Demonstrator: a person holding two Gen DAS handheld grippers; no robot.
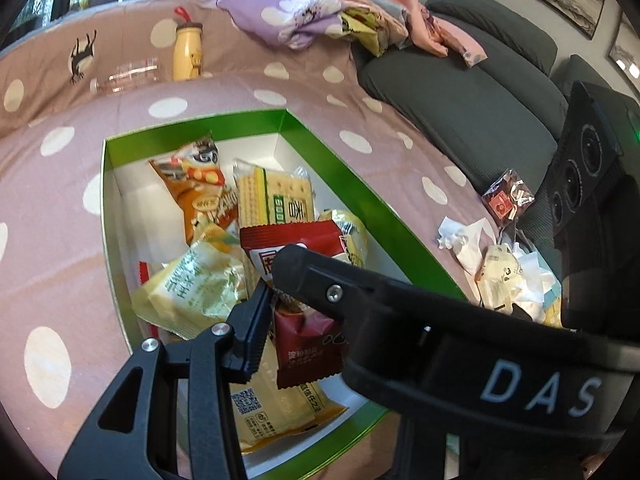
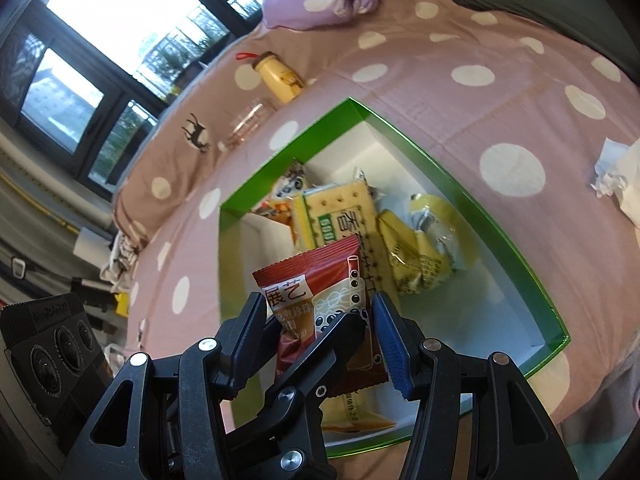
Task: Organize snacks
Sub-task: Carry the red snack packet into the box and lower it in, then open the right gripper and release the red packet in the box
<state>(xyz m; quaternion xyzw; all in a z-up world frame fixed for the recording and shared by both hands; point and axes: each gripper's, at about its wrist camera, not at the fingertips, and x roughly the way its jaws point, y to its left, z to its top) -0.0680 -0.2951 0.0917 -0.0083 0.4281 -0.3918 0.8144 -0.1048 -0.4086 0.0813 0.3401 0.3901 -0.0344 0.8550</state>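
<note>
Both tools hover over a green box [image 2: 476, 196] of snacks. The left tool [image 1: 276, 292] clamps a red snack packet [image 2: 320, 276]; the right tool [image 2: 320, 332] stands partly open around it.

Red snack packet [image 2: 320, 300] upright between the tool's [image 2: 320, 320] fingers, green-rimmed box [image 2: 496, 224] below holding cracker pack [image 2: 340, 216], yellow packets [image 2: 416, 256].
</note>
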